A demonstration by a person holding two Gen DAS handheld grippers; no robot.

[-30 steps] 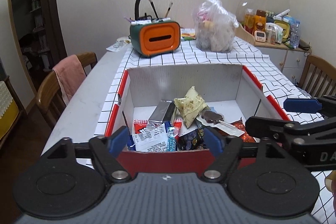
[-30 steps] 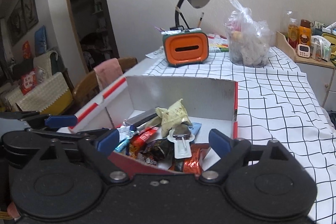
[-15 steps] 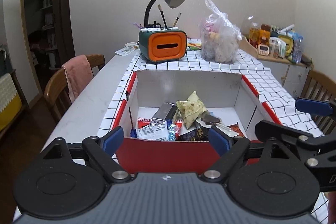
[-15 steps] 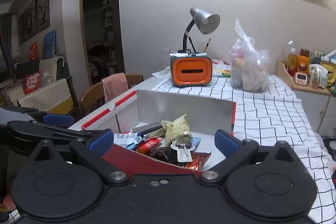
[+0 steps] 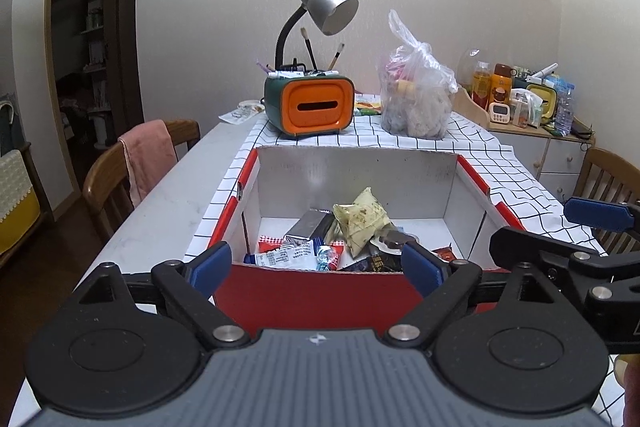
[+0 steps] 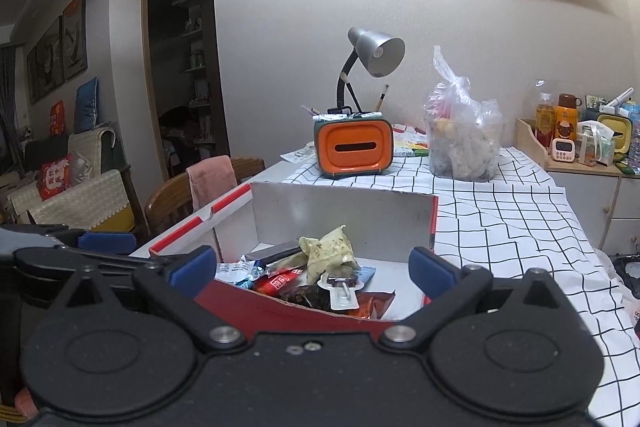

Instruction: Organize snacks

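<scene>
A red and white cardboard box [image 5: 356,171] sits on the checked tablecloth and holds several snacks: a green-yellow packet [image 5: 360,223], a silver bar [image 5: 308,225] and small wrapped sweets [image 5: 324,255]. The box [image 6: 344,205] also shows in the right wrist view, with a chocolate lolly [image 6: 340,285] on top. My left gripper [image 5: 318,265] is open and empty, held just in front of the box's near red wall. My right gripper [image 6: 312,269] is open and empty, at the box's near right corner. Each gripper shows at the edge of the other's view.
An orange and green pen holder with a grey lamp [image 5: 310,103] and a clear plastic bag of food [image 5: 416,103] stand behind the box. A chair with a pink cloth [image 5: 144,159] is at the left table edge. A cluttered side cabinet [image 5: 528,107] stands at the right.
Both grippers have pulled back and tilted up from the box, so more of the wall and pictures shows. Both stay open and empty.
</scene>
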